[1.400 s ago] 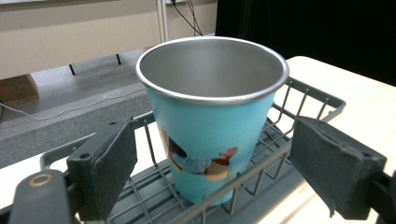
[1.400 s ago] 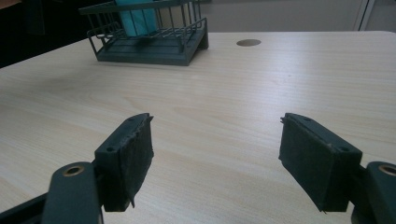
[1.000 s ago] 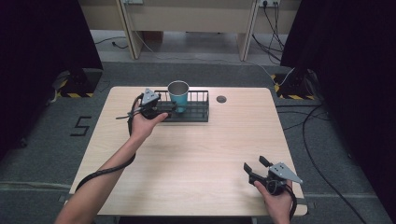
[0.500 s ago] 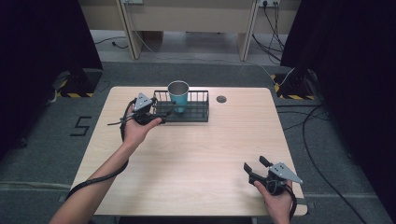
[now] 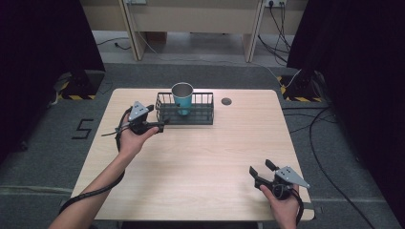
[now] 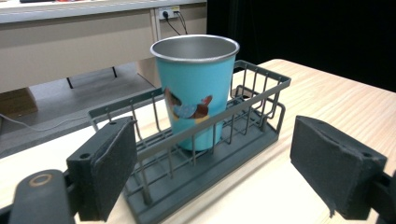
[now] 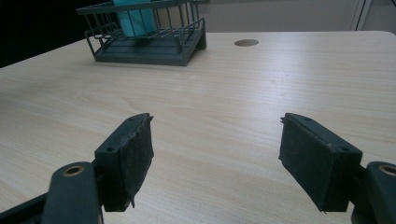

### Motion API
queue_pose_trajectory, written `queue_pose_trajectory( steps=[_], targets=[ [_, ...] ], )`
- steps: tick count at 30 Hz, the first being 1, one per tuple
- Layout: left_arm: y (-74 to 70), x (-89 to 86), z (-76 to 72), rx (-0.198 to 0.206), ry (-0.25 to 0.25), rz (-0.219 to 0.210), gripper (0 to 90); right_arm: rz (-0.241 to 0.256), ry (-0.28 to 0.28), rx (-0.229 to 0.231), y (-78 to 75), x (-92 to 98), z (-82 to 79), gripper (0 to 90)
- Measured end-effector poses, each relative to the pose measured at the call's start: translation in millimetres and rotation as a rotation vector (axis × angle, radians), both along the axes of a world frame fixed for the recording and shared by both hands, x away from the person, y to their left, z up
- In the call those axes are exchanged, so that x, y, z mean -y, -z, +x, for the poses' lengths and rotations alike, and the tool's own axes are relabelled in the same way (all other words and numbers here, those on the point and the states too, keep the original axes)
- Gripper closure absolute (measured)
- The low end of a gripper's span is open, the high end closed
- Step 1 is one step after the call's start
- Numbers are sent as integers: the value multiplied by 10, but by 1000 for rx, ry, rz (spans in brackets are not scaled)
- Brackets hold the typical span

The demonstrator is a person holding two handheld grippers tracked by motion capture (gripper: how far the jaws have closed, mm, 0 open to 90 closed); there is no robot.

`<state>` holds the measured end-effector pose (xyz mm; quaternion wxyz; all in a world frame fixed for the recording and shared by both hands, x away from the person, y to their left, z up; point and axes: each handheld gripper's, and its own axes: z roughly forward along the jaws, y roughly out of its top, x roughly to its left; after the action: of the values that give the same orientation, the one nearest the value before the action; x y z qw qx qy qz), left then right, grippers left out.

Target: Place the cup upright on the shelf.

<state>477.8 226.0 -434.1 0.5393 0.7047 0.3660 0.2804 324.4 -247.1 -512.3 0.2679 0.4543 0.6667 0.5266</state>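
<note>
High view, L to R: left gripper (image 5: 158, 125) sits just beside the wire basket's (image 5: 165, 116) left end, jaws apart, nothing between them. Basket is at table (image 5: 200, 157) far-centre, w/ 1 teal cup (image 5: 182, 98) standing upright inside, towards its left half. Cup interior looks bare metal; contents can't be made out. 1 round hole (image 5: 226, 101) in tabletop just right of basket. Right gripper (image 5: 261, 172) is near the front right corner, well apart from basket, jaws wide, holding nothing. Right gripper view cuts off the cup's top; left gripper view crops the basket's near end. Count: 2 grippers, 1 basket, 1 cup.
</note>
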Motion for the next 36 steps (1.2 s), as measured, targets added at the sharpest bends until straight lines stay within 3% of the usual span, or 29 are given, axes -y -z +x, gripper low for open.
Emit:
queue_pose_trajectory(
  steps=[36],
  targets=[
    [243, -434, -578, -6, -21, -10, 143, -2, 5, 2, 0, 0, -4, 264]
  ],
)
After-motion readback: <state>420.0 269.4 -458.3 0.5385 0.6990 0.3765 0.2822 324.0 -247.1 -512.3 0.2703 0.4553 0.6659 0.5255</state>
